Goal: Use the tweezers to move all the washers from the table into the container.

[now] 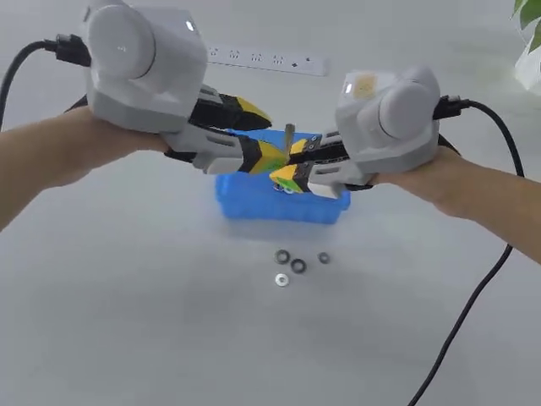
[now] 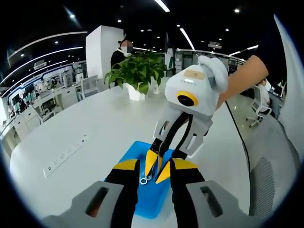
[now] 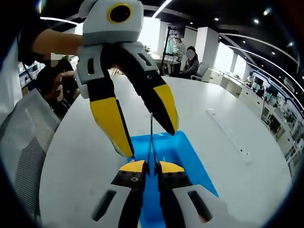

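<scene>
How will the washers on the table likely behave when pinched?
The washers look small, flat and metallic, so probably light but slippery in the tweezers. Lying flat on the smooth table, they may skid when nudged rather than roll.

Open-plan office: rows of desks, swivel chairs, strip lights, potted plant.

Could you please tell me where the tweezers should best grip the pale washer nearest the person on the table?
I'd grip its rim, near edge, from above. The pale washer lies flat on the table, so bring the tweezers down steeply, one tip through the hole, one outside. Darker washers lie close on its far side; the near side is free.
</scene>
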